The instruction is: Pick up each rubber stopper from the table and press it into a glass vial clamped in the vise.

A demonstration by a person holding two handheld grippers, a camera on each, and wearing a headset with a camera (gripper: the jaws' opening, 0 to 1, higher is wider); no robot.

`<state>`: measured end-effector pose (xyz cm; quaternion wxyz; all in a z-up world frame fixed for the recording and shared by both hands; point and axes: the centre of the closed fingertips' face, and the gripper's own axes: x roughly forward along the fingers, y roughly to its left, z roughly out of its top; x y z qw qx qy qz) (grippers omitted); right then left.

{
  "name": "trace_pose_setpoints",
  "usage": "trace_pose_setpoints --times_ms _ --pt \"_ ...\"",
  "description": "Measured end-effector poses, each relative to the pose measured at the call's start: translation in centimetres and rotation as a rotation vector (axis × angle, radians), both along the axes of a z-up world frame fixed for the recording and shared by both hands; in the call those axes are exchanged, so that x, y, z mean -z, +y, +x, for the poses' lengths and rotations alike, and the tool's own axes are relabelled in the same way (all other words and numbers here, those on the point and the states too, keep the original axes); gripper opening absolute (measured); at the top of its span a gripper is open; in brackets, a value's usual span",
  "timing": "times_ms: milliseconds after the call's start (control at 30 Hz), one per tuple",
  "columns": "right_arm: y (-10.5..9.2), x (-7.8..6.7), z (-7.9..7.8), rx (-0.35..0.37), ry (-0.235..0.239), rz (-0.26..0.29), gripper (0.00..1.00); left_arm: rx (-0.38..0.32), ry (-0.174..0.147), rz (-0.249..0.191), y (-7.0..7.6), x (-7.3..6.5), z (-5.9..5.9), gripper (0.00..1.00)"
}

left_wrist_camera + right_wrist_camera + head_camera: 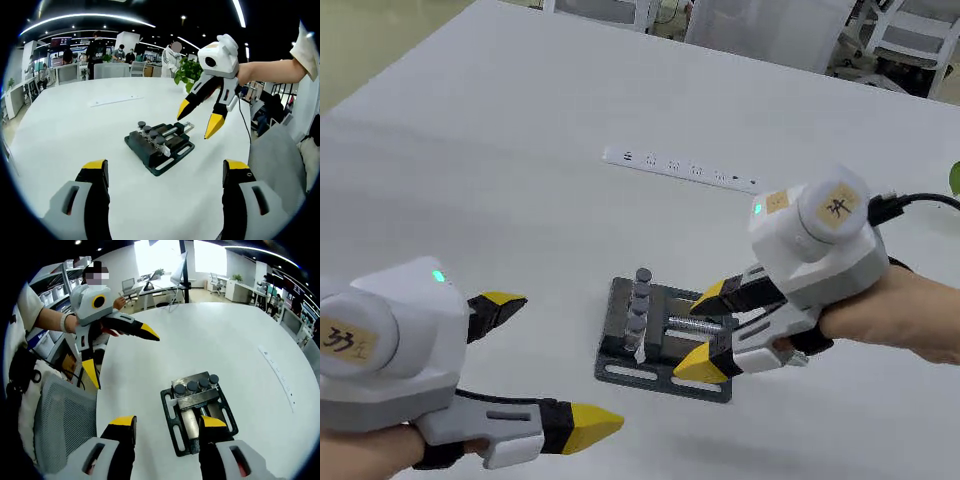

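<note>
Left gripper [548,362] sat at lower left of the head view, jaws spread wide, empty. Right gripper [695,335] was right of centre, jaws also apart and empty, tips just over the vise's screw end. One white table [520,150] carried everything. One power strip [680,168] lay above centre. One black vise [665,375] stood at lower centre. Four vials [638,318] stood clamped in a row in it. Four dark stoppers [643,274] sat one per vial.
</note>
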<state>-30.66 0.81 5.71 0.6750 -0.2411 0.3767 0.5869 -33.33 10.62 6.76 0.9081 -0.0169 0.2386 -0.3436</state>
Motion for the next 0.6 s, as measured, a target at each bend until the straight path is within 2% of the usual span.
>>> trace_pose_setpoints --times_ms 67,233,300,367,467,600 --pt "-0.7 0.0 -0.1 0.036 -0.021 0.027 0.57 0.002 0.000 0.003 0.1 -0.1 0.0 0.95" --pt "-2.8 0.2 -1.0 0.123 -0.010 0.057 0.64 0.001 -0.001 0.010 0.3 -0.4 -0.1 0.95" --pt "-3.7 0.3 -1.3 0.135 -0.017 0.059 0.68 0.002 -0.001 0.015 0.4 -0.5 -0.2 0.96" --pt "-4.3 0.2 -1.3 0.165 -0.032 0.075 0.71 -0.001 -0.001 0.017 0.5 -0.7 -0.1 0.96" --pt "-5.2 0.0 -1.5 0.222 -0.022 0.117 0.73 0.002 -0.008 0.021 0.6 -1.0 -0.2 0.97" --pt "-6.5 0.1 -1.6 0.281 -0.036 0.137 0.75 -0.008 -0.012 0.018 1.0 -1.6 -0.1 0.99"
